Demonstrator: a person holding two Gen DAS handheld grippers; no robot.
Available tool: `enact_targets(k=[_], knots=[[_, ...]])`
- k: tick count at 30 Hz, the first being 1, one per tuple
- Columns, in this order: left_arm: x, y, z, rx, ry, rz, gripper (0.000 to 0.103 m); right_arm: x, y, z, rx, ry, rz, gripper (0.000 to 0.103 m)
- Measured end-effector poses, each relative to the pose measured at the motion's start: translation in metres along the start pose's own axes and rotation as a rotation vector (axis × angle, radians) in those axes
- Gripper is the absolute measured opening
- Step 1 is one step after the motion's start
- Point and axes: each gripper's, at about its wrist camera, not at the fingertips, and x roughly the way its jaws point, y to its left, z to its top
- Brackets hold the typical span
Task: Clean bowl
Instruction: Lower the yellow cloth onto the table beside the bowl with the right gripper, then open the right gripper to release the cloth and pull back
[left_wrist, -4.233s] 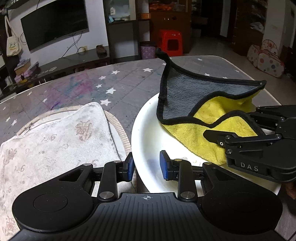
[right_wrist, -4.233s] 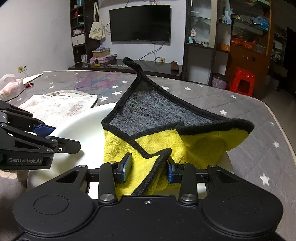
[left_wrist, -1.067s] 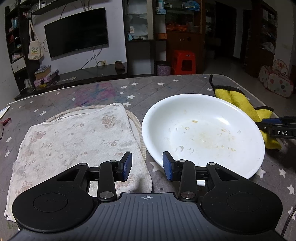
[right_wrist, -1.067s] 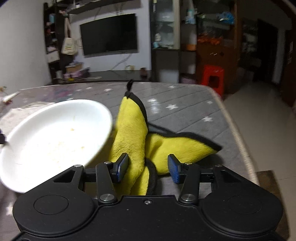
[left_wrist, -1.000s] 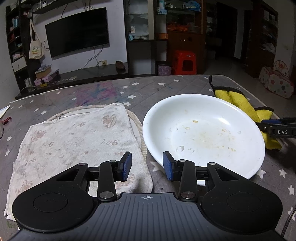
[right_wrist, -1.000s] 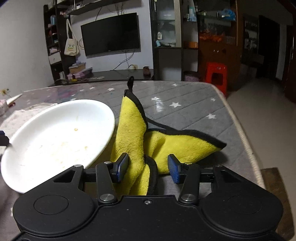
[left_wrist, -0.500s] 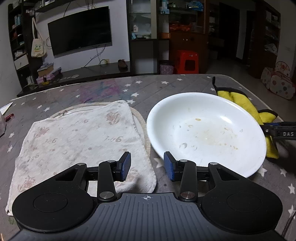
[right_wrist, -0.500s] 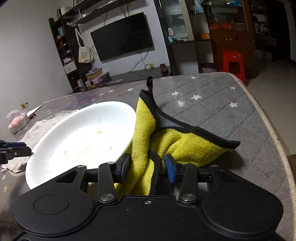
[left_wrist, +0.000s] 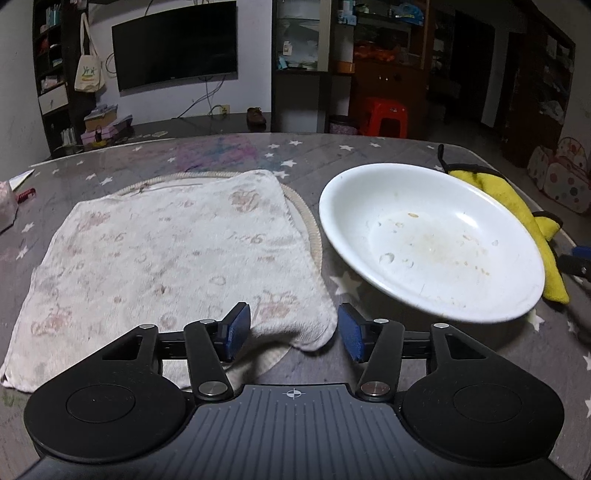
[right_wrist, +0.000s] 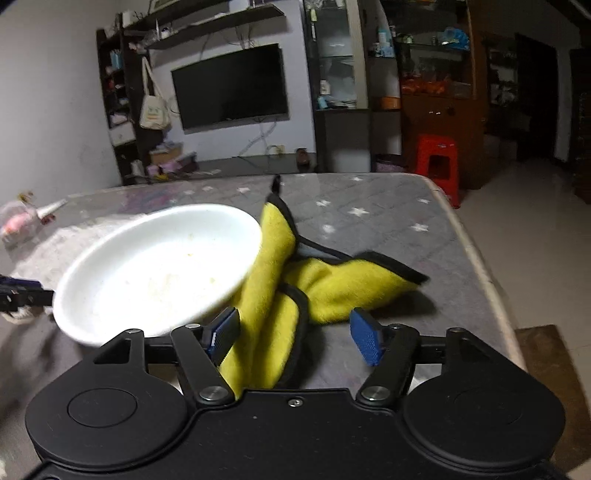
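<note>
A wide white ceramic bowl (left_wrist: 430, 240) sits on the star-print grey tabletop (left_wrist: 332, 151), crumbs and a smear inside suggesting the cleaning is unfinished. The yellow microfibre cloth with black trim (right_wrist: 275, 295) lies just right of the bowl, between the right gripper (right_wrist: 295, 334)'s opening jaws, seemingly unpinched in this blurred view. Only the left view shows the stained white towel (left_wrist: 166, 258) left of the bowl, beneath the left gripper (left_wrist: 293, 328), whose jaws are opening.

Left tool (left_wrist: 293, 328): black linkage, blue ribbed pads, silver screws, crosshair mark on ridged housing.
Right tool (right_wrist: 293, 334): black, blue pads, silver screws, smooth housing.
</note>
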Motion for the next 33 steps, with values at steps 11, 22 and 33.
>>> enact_targets(k=[11,22,33], knots=[[0.002,-0.001,-0.014,0.004,-0.015,-0.013,0.067,-0.003,-0.018,-0.023,0.093,0.054,-0.167,0.081],[0.007,-0.007,-0.024,0.033,-0.053,-0.008,0.077,0.006,-0.021,-0.031,0.091,0.072,-0.203,0.089],[0.017,0.002,-0.019,0.014,-0.035,-0.043,0.091,0.007,-0.019,-0.029,0.084,0.096,-0.198,0.103]])
